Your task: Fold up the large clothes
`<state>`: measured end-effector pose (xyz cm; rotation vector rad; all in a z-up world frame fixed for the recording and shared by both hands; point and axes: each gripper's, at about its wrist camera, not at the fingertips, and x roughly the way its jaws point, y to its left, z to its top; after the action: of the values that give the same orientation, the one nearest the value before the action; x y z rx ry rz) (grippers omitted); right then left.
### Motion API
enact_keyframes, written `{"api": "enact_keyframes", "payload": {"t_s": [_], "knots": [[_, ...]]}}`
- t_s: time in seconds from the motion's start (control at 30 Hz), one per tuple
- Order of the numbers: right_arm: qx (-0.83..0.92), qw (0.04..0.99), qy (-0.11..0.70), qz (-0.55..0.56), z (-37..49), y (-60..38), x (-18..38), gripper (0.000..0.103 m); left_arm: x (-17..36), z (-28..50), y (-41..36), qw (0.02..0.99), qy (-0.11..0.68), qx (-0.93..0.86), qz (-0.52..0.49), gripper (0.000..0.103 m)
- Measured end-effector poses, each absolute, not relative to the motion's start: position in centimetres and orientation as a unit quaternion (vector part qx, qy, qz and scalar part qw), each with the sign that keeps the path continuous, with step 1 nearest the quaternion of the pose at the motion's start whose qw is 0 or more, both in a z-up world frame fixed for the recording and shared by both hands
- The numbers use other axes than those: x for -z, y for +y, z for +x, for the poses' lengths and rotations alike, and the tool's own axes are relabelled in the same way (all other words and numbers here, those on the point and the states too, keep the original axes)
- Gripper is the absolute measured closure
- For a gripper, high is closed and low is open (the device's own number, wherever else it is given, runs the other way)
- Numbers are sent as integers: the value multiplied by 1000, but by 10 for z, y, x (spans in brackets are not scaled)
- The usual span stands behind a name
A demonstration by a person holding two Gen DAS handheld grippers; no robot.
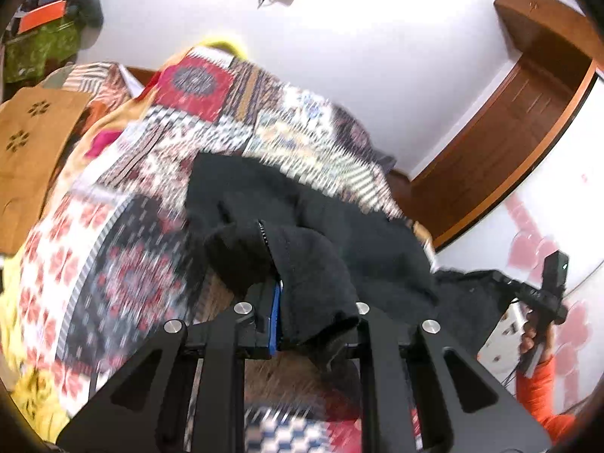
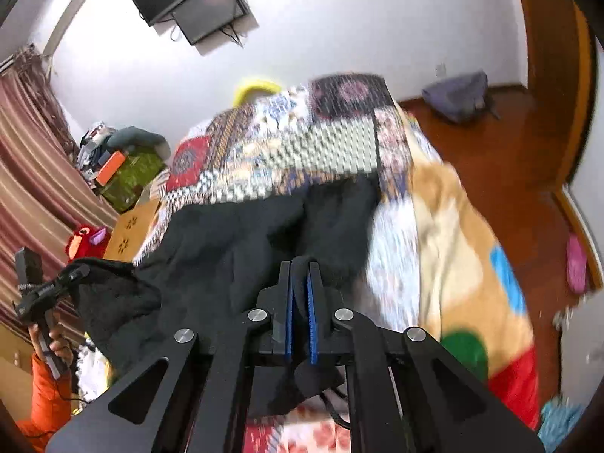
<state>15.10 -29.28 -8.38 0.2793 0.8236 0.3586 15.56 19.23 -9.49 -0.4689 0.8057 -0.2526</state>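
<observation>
Two black grippers, left gripper [image 1: 302, 302] and right gripper [image 2: 301, 298], each clench one edge of one black fleece garment [image 2: 234, 234] above one patchwork-patterned bedcover [image 1: 124, 204].

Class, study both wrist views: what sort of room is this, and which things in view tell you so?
Most likely a bedroom in a home: a bed under a patchwork quilt, a striped curtain, and a screen mounted on the wall.
</observation>
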Motion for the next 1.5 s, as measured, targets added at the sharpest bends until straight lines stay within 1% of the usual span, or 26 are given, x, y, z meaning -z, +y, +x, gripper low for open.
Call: {"api": "enact_keyframes", "payload": {"t_s": [0.13,0.27,0.47,0.53,0.63,0.7,0.83,0.97,1.03,1.07,1.13,1.17,1.2,1.27,1.3,1.33,1.37,1.43,1.5], "knots": [[-165,899,390,112,198,-282,80,98,86,216,198,882,382,118,-250,86],[-146,898,402,100,247,-275,93,98,99,276,215,882,386,81,-256,86],[-98,883,448,102,316,-280,140,98,155,344,245,871,420,14,-254,86],[-78,871,474,102,339,-280,169,98,178,360,252,863,439,-5,-248,86],[-61,854,506,102,360,-279,202,98,211,381,256,850,469,-16,-238,85],[-46,853,513,83,367,-276,216,98,229,393,251,846,486,-18,-218,85],[-43,854,512,87,368,-278,215,97,238,402,240,845,502,-20,-185,85],[-25,869,492,48,355,-275,189,96,224,399,241,845,508,-19,-166,84],[-21,871,490,30,348,-275,174,95,212,396,238,848,511,-22,-139,83],[-21,873,487,26,344,-276,166,91,206,394,237,848,513,-26,-128,83],[-18,879,476,21,341,-276,152,79,195,390,236,849,513,-32,-119,82],[-17,882,470,19,338,-275,144,65,187,387,235,850,513,-35,-115,81],[-16,885,464,18,338,-272,139,54,182,386,235,850,512,-37,-114,79],[-21,899,437,23,325,-267,118,47,170,384,235,852,510,-39,-116,76],[-32,904,425,22,319,-262,107,46,163,382,235,851,510,-39,-118,73],[-42,907,419,21,315,-257,102,45,159,381,234,850,511,-38,-120,69],[-52,908,415,19,311,-252,96,41,155,380,234,850,511,-35,-122,65],[-78,910,406,21,300,-238,83,38,147,376,232,849,512,-25,-132,49],[-105,909,402,26,292,-222,78,37,136,371,232,856,498,-19,-139,40]]}}
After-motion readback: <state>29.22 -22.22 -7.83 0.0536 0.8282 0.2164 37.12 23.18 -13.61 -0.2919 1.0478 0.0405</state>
